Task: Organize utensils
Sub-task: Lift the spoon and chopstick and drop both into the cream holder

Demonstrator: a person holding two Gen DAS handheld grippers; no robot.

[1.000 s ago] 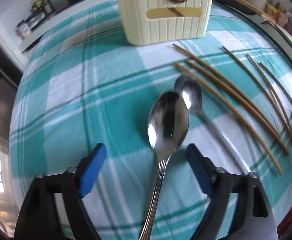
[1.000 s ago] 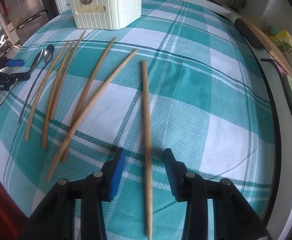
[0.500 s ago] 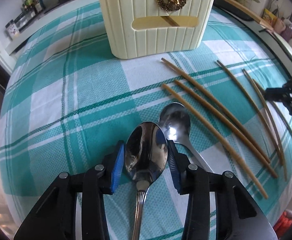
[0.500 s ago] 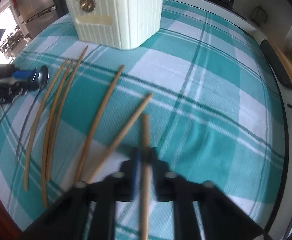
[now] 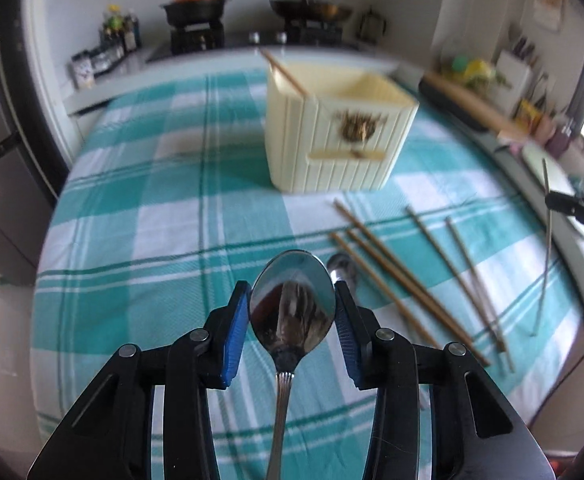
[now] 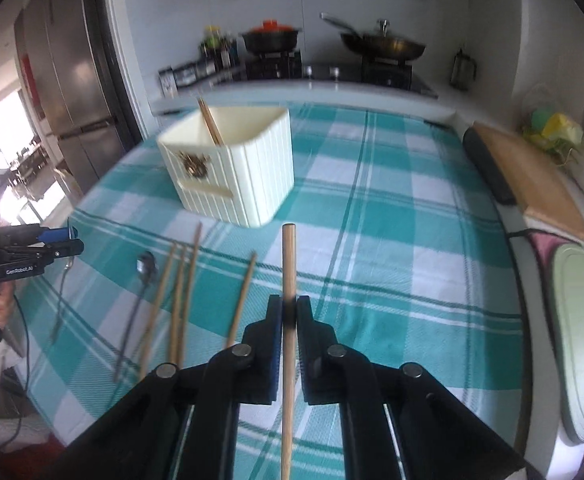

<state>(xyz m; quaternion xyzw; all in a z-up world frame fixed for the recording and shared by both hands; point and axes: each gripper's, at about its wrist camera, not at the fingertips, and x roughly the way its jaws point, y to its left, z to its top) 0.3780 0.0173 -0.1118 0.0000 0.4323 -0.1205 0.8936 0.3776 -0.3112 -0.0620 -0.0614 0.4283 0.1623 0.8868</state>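
In the left wrist view, the left claw point(image 5: 292, 312) has its blue pads pressed against both sides of a spoon point(image 5: 293, 304) bowl, holding it above the checked surface point(image 5: 132, 240); a second spoon point(image 5: 343, 270) and several chopsticks point(image 5: 396, 288) lie on the cloth to the right, and the cream holder point(image 5: 332, 140) stands beyond with one chopstick inside. In the right wrist view, the right claw point(image 6: 290, 312) is clamped tight on a single chopstick point(image 6: 289, 264), lifted clear of the surface, its tip pointing toward the holder
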